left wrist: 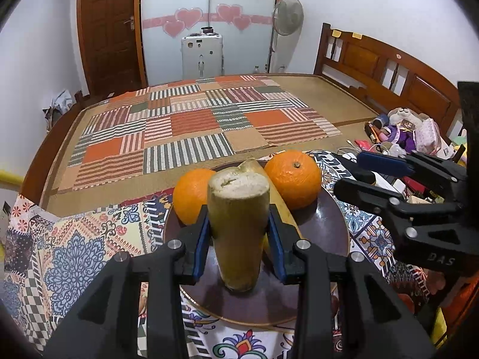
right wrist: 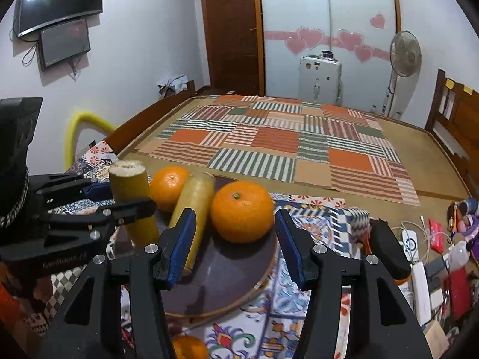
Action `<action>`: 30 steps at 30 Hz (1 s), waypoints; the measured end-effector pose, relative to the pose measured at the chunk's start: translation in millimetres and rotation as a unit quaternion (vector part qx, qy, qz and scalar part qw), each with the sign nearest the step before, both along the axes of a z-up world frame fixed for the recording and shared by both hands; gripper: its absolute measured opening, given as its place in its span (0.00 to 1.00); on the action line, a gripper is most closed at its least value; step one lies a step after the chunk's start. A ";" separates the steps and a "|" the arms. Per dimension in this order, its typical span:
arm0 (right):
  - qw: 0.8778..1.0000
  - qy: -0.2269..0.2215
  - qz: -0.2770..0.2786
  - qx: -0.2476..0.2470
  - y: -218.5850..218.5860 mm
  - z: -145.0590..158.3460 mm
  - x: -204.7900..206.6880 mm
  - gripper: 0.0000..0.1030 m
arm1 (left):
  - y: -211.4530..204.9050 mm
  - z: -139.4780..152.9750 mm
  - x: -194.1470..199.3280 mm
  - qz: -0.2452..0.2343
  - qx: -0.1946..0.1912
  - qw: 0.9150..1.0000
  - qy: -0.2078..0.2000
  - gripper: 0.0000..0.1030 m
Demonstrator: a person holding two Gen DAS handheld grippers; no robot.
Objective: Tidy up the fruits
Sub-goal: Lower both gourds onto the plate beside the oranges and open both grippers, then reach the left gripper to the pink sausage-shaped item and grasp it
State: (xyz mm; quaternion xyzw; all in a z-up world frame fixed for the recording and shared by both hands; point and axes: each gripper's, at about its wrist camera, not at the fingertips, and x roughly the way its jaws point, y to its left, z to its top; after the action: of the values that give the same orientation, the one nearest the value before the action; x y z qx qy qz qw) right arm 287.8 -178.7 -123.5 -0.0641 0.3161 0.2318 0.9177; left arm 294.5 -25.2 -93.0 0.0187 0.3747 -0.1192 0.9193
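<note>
Fruit sits on a dark round plate [left wrist: 323, 224] laid over a patterned cloth [left wrist: 89, 239] at the near end of a bed. The left gripper [left wrist: 238, 233] is clamped on an upright yellow-green stalk piece [left wrist: 238, 224], its blue pads [left wrist: 201, 239] pressed against both sides and the stalk's lower end touching the plate. Behind it lie 2 oranges: one at the left [left wrist: 189, 199], partly hidden by the stalk, and one at the right [left wrist: 292, 179], stem up. A second stalk piece [right wrist: 194, 206] lies slanted on the plate between the 2 oranges. The right gripper [right wrist: 233, 248] hangs over the plate with its jaws spread wide and nothing between them, the right-hand orange just ahead of its fingertips. Another orange [right wrist: 188, 348] shows at the bottom edge of the right wrist view, off the plate.
</note>
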 end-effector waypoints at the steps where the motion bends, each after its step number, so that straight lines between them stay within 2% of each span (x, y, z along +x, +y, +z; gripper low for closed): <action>1: 1.000 -0.001 -0.002 -0.002 -1.1 -0.8 -0.9 0.50 | -1.7 0.2 0.9 0.000 0.001 1.000 0.000 0.35; 10: 1.000 -0.013 -0.005 -0.015 -3.8 -4.1 -9.5 0.50 | -19.2 2.1 4.8 -0.008 0.027 1.000 -0.004 0.36; 13: 1.000 -0.017 -0.003 -0.015 -4.0 -2.3 -14.4 0.50 | -17.3 3.2 3.5 -0.005 0.021 1.000 0.000 0.43; 24: 0.999 -0.039 -0.005 -0.008 -8.5 13.1 -43.3 0.50 | -1.2 22.4 -32.1 0.001 0.013 1.000 -0.015 0.43; 27: 0.999 -0.047 -0.007 -0.006 -8.5 18.9 -55.7 0.50 | 10.4 32.3 -50.0 0.012 0.010 1.000 -0.024 0.48; 29: 0.999 -0.050 -0.007 -0.002 -9.1 21.6 -63.5 0.50 | 19.6 38.4 -61.9 0.021 0.009 0.999 -0.032 0.55; 30: 0.999 -0.052 -0.008 -0.001 -9.8 22.5 -69.0 0.53 | 25.2 41.7 -69.1 0.026 0.009 0.999 -0.035 0.57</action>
State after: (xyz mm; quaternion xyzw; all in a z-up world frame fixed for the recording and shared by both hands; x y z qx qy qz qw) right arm 218.8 -188.5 -101.0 -0.0741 0.2686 0.2210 0.9346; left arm 225.4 0.1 -51.3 0.0217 0.3433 -0.0913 0.9345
